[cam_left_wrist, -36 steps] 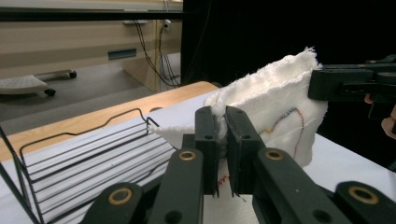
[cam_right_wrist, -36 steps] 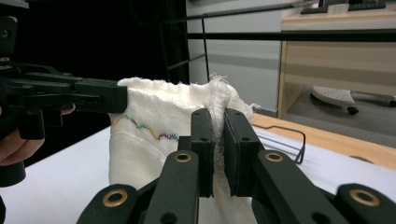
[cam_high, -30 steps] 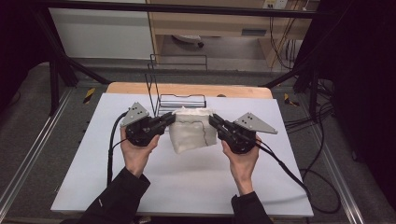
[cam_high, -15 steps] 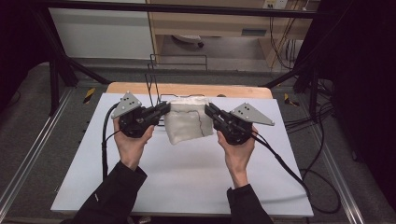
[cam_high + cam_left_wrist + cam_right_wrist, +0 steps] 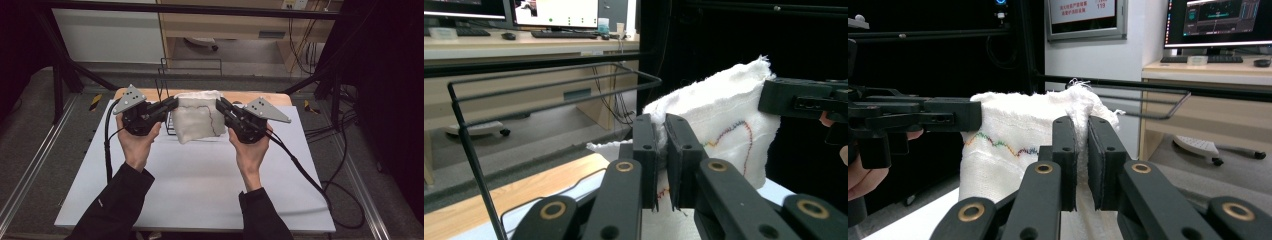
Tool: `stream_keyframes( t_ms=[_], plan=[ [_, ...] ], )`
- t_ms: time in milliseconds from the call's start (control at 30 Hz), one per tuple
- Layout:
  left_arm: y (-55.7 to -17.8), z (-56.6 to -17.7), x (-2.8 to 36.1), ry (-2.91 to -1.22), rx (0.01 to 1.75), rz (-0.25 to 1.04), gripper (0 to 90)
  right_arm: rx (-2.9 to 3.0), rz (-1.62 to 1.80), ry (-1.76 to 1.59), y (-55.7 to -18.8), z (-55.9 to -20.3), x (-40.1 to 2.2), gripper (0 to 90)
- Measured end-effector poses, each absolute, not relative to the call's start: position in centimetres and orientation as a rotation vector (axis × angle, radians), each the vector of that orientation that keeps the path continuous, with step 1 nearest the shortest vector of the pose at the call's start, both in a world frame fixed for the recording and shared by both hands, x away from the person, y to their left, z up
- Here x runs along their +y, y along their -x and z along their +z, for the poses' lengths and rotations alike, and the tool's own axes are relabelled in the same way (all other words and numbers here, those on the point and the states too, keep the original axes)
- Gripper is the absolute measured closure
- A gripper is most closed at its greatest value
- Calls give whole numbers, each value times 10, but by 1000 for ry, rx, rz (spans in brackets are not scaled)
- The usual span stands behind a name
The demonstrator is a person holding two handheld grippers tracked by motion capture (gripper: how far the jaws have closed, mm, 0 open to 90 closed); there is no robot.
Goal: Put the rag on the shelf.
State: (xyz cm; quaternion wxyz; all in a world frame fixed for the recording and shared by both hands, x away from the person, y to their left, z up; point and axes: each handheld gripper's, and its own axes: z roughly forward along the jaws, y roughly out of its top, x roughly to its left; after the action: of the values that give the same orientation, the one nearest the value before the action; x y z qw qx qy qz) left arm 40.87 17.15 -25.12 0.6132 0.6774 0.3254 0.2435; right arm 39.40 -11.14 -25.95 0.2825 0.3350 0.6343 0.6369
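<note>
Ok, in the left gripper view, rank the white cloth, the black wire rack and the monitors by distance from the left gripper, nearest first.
1. White cloth: clamped between the left gripper jaws.
2. Black wire rack: just behind, left.
3. Monitors: far desk, top left.

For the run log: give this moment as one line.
left gripper: shut on cloth | right gripper: shut on cloth | cloth: lifted, beside rack

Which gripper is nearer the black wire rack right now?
Left. The left gripper holds the white cloth right beside the wire rack; the right gripper holds the cloth's far edge.
</note>
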Motion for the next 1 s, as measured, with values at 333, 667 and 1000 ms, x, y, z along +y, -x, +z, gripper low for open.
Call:
stream_keyframes(
  t_ms=[333, 667, 1000],
  plan=[
    [-416, -234, 175, -1538, 744, 585, 837, 1672, 1705, -879, -403, -242, -105, 831],
    [-424, -214, 180, -1520, 729, 622, 838, 1644, 1717, -865, -413, -224, -100, 831],
    [-431, -197, 186, -1490, 719, 648, 838, 1620, 1719, -836, -422, -205, -91, 831]
  ],
)
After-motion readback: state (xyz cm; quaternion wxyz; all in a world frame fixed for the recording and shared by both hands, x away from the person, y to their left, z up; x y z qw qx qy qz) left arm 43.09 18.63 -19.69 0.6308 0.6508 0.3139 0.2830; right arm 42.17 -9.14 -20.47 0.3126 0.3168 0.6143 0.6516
